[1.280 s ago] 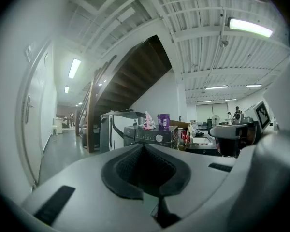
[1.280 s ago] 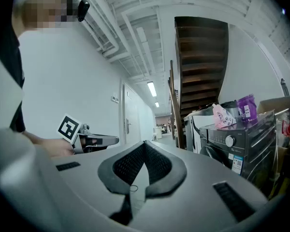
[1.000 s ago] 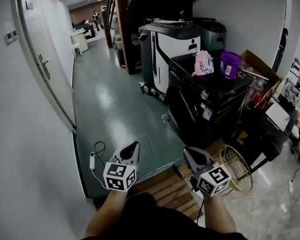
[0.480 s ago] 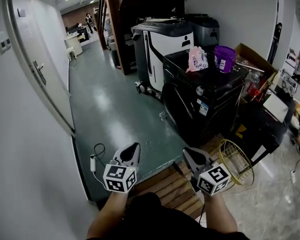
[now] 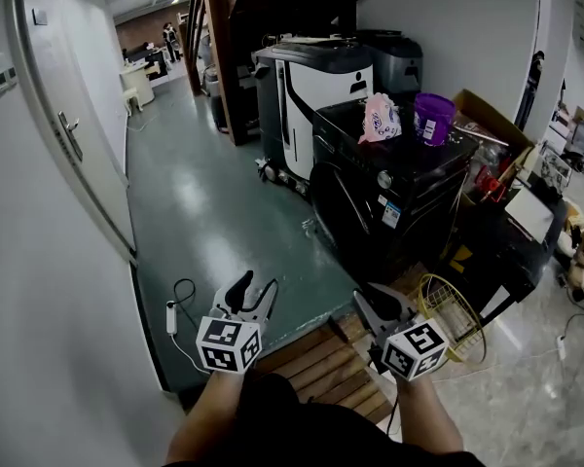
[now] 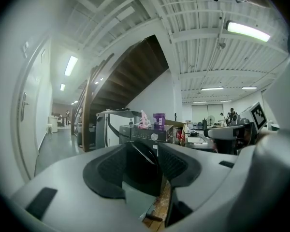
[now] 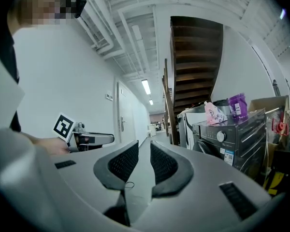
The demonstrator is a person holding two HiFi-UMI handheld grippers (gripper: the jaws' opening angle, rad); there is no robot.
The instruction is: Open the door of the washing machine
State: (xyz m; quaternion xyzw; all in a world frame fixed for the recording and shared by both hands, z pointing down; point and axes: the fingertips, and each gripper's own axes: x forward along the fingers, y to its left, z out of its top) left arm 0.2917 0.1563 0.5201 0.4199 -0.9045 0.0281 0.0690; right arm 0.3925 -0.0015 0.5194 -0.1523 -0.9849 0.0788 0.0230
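One black washing machine (image 5: 394,197) stands on the green floor (image 5: 209,212), ahead and to the right of the two tools and well apart from both. Its round door (image 5: 339,212) faces left and sits shut against the front.

Two things rest on its top: one purple tub (image 5: 431,118) and one pink bag (image 5: 379,120), side by side. What the tub holds cannot be told. One open cardboard box (image 5: 494,117) sits just behind the machine by the wall, its contents too cluttered to make out. One yellow wire basket (image 5: 450,327) stands near the right tool, beside a wooden step (image 5: 321,363).

The left tool (image 5: 256,286) hangs in the air with its jaws apart and opening. Nothing is between them, and the washing machine (image 6: 144,132) shows through the gap. The right tool (image 5: 370,300) has a narrow gap between its jaws, also opening, with nothing between them; in its own view the machine (image 7: 227,139) lies off to the right.
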